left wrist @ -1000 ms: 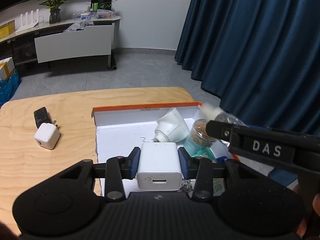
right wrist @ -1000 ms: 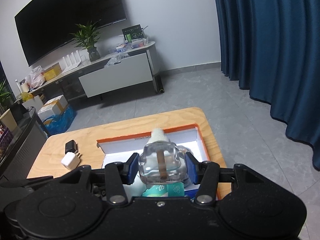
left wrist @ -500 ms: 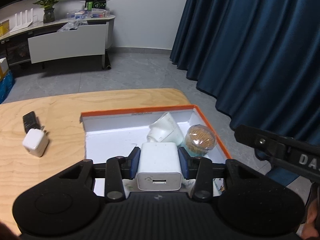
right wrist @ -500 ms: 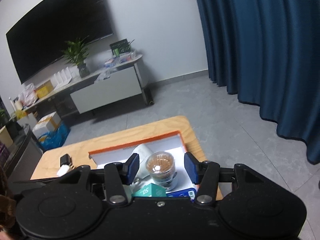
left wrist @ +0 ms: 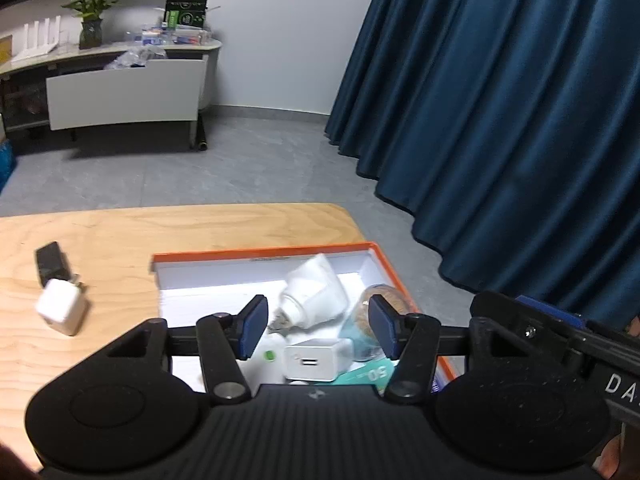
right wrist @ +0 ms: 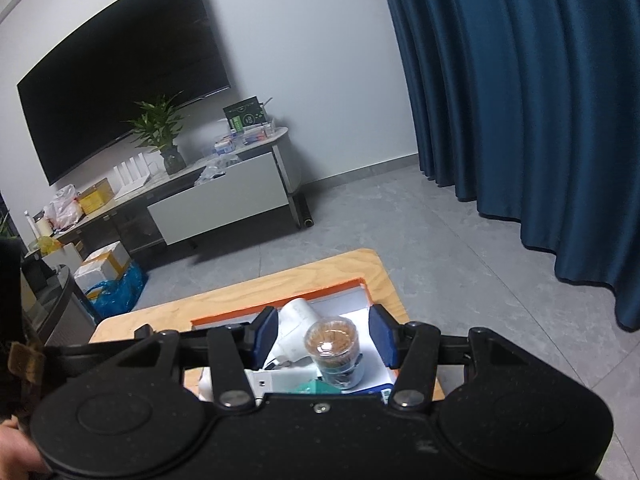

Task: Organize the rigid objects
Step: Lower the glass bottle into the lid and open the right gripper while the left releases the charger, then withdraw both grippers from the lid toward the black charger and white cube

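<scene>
Orange-rimmed box (left wrist: 264,255) sits at the table's (left wrist: 168,232) far right corner, its right wall close to the right edge. Inside: white bulb-shaped piece (left wrist: 316,292) tipped over near the far wall, clear jar of toothpicks (right wrist: 332,346) upright by the right wall, teal packet (left wrist: 368,372) flat at the near side, white USB charger (left wrist: 310,360) lying on the box floor just left of the packet.

Outside the box, toward the table's left edge: white plug cube (left wrist: 62,312) touching a black adapter (left wrist: 50,264) behind it. Both well apart from the box.

Left gripper (left wrist: 318,330) is above the box's near half, jaws opening, pads clear of the charger, which lies below and between them. Nothing held. Right gripper (right wrist: 324,336) hangs over the box with jaws parted; jar and bulb piece show between the pads but neither pad touches them. Its body crosses the lower right of the left wrist view and hides the box's near right corner.

Vs. a second ago: left was clamped on the charger, now released into the box. Right was clamped on a clear glass refill bottle; that bottle is out of its jaws now and I can't pick it out in either view.
</scene>
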Motion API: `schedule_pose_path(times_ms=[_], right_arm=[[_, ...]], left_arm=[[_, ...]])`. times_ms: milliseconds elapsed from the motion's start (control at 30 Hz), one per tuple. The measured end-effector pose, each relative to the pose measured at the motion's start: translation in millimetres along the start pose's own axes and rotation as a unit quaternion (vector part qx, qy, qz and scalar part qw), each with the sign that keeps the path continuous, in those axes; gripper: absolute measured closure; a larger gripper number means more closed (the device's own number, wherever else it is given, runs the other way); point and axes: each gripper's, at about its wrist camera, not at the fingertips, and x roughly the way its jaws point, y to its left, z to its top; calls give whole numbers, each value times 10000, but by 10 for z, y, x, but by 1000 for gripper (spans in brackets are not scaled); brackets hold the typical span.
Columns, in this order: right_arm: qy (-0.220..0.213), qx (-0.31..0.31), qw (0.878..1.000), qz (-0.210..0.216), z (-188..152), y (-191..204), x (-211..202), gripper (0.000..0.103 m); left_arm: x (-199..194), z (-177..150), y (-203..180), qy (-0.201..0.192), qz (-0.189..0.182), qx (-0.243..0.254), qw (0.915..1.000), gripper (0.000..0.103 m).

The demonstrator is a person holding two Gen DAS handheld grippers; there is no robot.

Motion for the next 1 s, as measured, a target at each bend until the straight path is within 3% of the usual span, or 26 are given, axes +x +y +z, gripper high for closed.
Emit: schedule_pose_path(times_ms=[233, 300, 467, 1000], right_arm=[[66, -280, 9996, 50, -8, 205, -31, 30], [92, -366, 9993, 27, -17, 294, -32, 25], [250, -580, 9980, 99, -65, 524, 22, 21], [594, -1102, 9905, 574, -210, 1297, 228, 19]], left_arm=[[-174, -21, 104, 2, 554, 67, 9984, 31], [-239, -31, 161, -33, 718, 69, 9974, 21], [-374, -54, 329, -73, 991, 8, 9951, 12], [-726, -156, 1004, -238, 1444, -479, 9881, 7]])
